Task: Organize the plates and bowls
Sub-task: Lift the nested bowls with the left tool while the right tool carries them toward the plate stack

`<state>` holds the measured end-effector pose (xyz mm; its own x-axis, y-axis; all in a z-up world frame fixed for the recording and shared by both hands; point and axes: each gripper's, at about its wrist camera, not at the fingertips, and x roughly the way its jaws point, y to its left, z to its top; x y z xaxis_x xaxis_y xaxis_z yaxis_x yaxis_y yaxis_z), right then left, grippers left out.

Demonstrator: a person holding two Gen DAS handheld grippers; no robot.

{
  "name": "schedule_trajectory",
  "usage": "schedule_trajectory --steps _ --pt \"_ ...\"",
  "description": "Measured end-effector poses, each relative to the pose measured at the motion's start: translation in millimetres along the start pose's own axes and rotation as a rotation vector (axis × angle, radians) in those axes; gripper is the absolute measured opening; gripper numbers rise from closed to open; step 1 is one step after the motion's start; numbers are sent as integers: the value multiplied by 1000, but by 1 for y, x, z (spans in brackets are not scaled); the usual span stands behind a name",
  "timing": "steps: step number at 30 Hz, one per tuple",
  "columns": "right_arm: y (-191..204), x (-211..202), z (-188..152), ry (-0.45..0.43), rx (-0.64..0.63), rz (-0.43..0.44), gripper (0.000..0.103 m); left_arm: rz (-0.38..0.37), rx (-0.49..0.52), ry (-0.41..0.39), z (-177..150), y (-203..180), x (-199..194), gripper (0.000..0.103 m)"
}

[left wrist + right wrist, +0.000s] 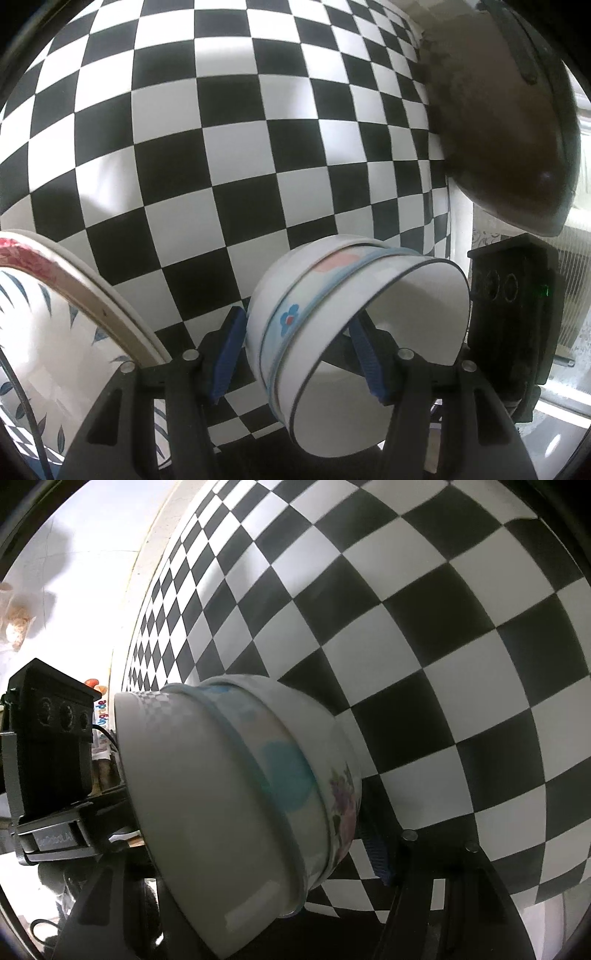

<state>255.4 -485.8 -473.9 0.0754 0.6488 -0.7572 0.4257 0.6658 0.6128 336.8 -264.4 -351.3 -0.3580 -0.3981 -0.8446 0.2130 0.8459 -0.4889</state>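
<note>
My left gripper point(299, 354) is shut on a stack of nested white bowls point(332, 295), one with a blue flower band; the blue pads clamp the stack's walls and it is tilted, its opening to the right. In the right wrist view the same stack of bowls point(236, 794) fills the space between the fingers of my right gripper point(258, 849), base toward the camera; the left finger is hidden behind it. A white plate with blue leaves point(55, 332) stands at the left, behind a pink-rimmed one point(22, 251).
A black-and-white checkered surface point(229, 129) fills both views. A dark brown pan point(498, 129) is at the upper right of the left wrist view. The other gripper's black body point(517, 314) sits right of the bowls, and shows at left in the right wrist view point(48, 738).
</note>
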Motion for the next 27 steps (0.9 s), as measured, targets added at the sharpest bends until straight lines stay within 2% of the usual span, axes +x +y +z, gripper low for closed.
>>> schedule_trajectory --steps 10,17,25,27 --pt "51 -8 -4 -12 -49 0 66 8 31 -55 -16 -7 -34 55" --pt "98 -9 -12 5 -107 -3 66 5 19 -93 -31 5 -65 55" --pt "188 15 -22 34 -189 -7 66 -2 -39 -168 -53 35 -102 55" --pt "211 35 -21 48 -209 -10 66 -1 -60 -181 -59 47 -110 55"
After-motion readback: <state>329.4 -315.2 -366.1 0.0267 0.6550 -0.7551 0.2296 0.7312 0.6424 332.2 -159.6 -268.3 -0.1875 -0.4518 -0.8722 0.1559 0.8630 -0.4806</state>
